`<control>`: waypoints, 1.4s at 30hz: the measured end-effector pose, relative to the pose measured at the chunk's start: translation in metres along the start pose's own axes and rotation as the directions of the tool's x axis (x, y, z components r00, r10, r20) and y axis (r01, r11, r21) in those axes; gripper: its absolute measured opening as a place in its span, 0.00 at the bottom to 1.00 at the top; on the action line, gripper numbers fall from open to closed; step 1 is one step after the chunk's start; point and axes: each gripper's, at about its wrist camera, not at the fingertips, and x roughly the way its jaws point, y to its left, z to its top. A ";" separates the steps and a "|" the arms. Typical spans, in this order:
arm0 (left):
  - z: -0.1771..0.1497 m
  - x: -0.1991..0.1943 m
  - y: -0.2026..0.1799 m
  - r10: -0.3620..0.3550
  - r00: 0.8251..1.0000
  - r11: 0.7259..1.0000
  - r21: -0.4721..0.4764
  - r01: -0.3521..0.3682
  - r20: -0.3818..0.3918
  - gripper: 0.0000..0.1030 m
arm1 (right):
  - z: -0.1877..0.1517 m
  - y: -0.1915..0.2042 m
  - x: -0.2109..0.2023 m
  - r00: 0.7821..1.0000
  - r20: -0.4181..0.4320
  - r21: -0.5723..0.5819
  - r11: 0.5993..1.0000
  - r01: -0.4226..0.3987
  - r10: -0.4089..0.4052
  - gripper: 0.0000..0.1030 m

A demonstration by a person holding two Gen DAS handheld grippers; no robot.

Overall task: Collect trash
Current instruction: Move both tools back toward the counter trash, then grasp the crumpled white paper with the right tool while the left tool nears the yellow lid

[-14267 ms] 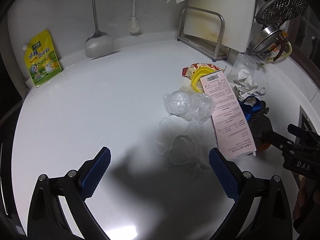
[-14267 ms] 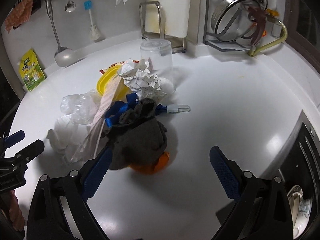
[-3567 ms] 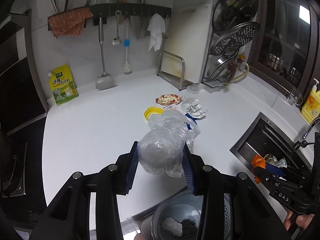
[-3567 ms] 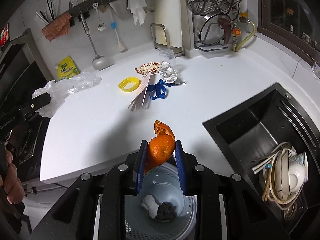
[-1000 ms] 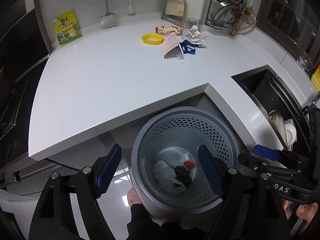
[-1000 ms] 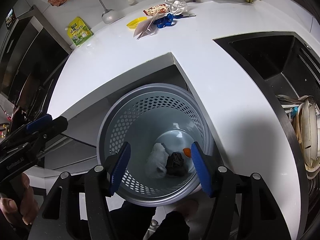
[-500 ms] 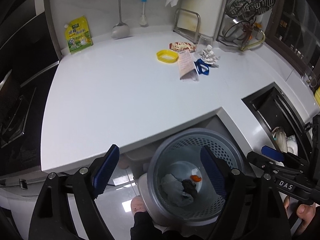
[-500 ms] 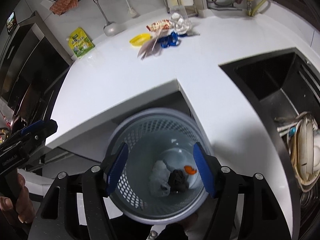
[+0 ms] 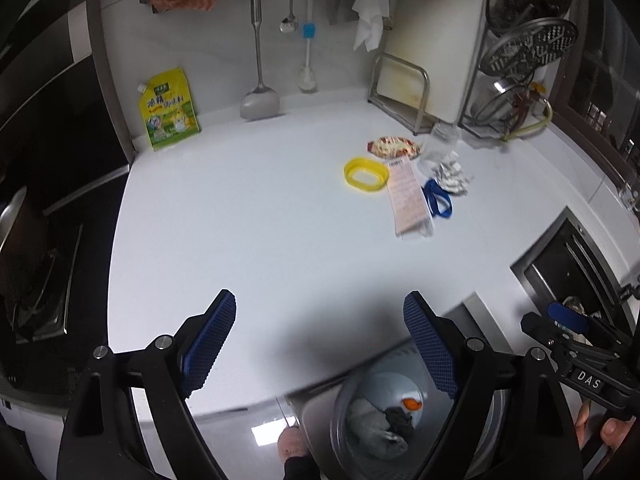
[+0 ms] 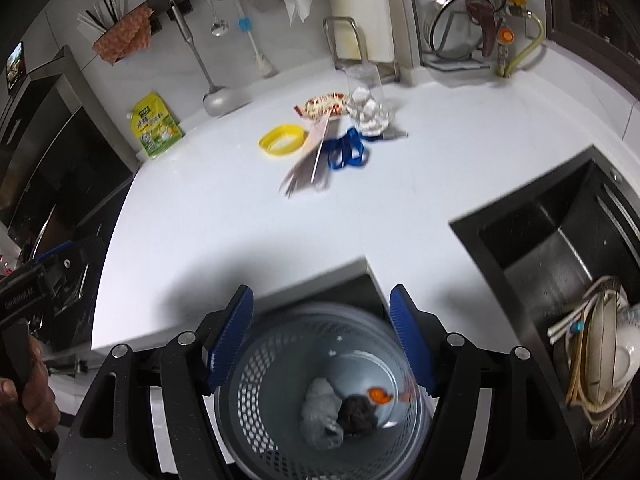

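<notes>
- Grey perforated plastic is nearest: the bin (image 10: 320,392) sits on the floor at 6 o'clock in my right view, below the counter edge.
- In the bin I see a crumpled plastic bag (image 10: 322,410), a dark wad (image 10: 358,410) touching it, and orange peel (image 10: 379,395) just beside the wad.
- My right gripper (image 10: 321,336) hangs over the bin with its jaws opening; nothing is between the blue pads (image 10: 230,338).
- My left gripper (image 9: 320,344) is above the counter edge, with the bin (image 9: 384,420) at its 5 o'clock; its jaws stand wide and empty.
- In the left view the right gripper (image 9: 566,322) shows at 3 o'clock, a hand (image 9: 600,428) below it.
- The white counter (image 9: 240,240) runs away toward 12 o'clock; the black sink (image 10: 560,240) lies at 3 o'clock in the right view, with dishes (image 10: 600,344) in it.
- The remaining trash is clustered far across the counter, around 1 o'clock in the left view: a receipt (image 9: 408,196), a blue band (image 9: 438,202) just beside it, a yellow ring (image 9: 366,176) at its left, and crumpled paper (image 9: 450,174) at its right.
- Behind these lie a red wrapper (image 9: 394,147) and a clear cup (image 9: 442,140), near a metal rack (image 9: 400,88).
- Farthest, a yellow pouch (image 9: 168,110) leans on the wall at 11 o'clock; a ladle (image 9: 259,80) and a brush (image 9: 308,60) hang at 12.
</notes>
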 end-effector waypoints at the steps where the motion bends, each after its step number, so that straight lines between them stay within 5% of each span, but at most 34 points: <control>1: 0.005 0.001 0.002 -0.003 1.000 1.000 -0.001 0.003 0.005 0.82 | 0.004 0.001 0.001 1.000 0.004 0.002 1.000 0.005 -0.005 0.66; 20: 0.095 0.092 0.011 -0.072 0.996 0.994 0.090 0.068 0.043 0.90 | 0.072 -0.003 0.075 0.992 0.033 0.088 0.989 0.121 -0.124 0.70; 42: 0.128 0.213 -0.013 -0.152 0.988 0.982 0.119 0.148 0.026 0.92 | 0.136 -0.039 0.168 0.981 0.085 0.154 0.975 0.162 -0.176 0.70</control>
